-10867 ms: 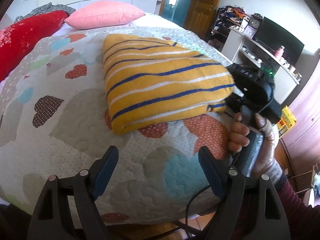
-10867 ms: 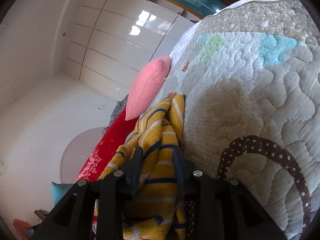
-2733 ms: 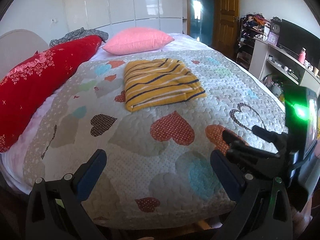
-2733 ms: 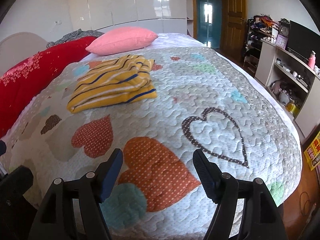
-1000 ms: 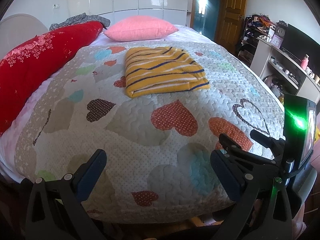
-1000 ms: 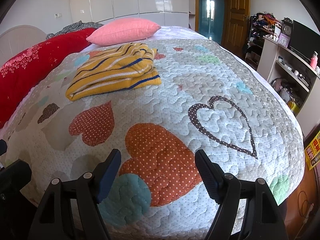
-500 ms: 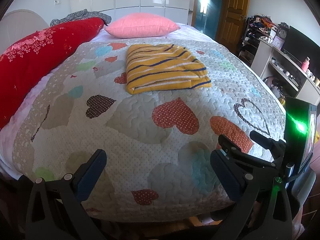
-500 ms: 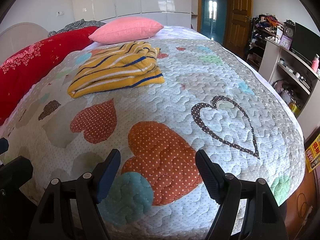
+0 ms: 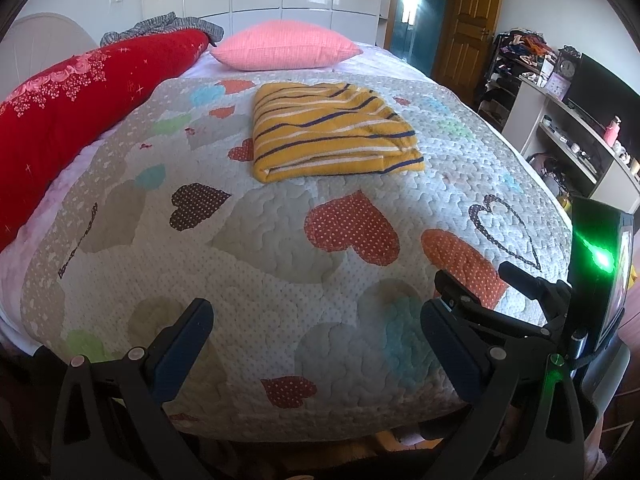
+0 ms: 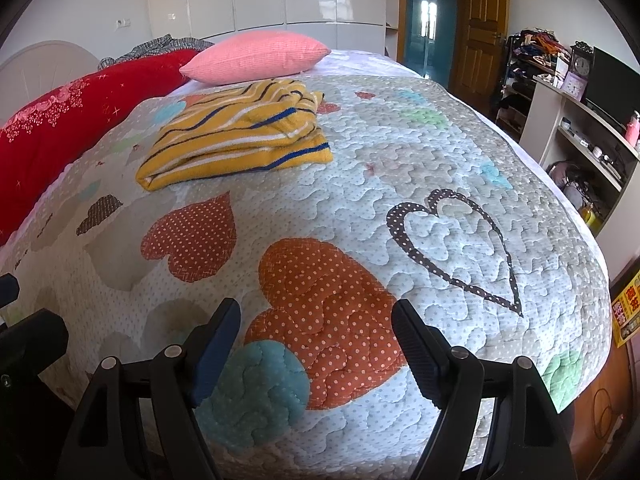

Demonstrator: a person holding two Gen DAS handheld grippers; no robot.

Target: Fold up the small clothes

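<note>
Bare quilt lying open ahead, folded yellow striped top sitting mid-bed (only obstacle), red bolster crowding left edge, pink pillow blocking far end.

No word or number reads clearly; a yellow sign at the right edge of the right wrist view bears red characters, too small to make out; the clock on the shelf is illegible.

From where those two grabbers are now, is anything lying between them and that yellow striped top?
Nothing visible. Only bare heart-patterned quilt lies between the open left gripper, the open right gripper and the folded yellow striped top.
</note>
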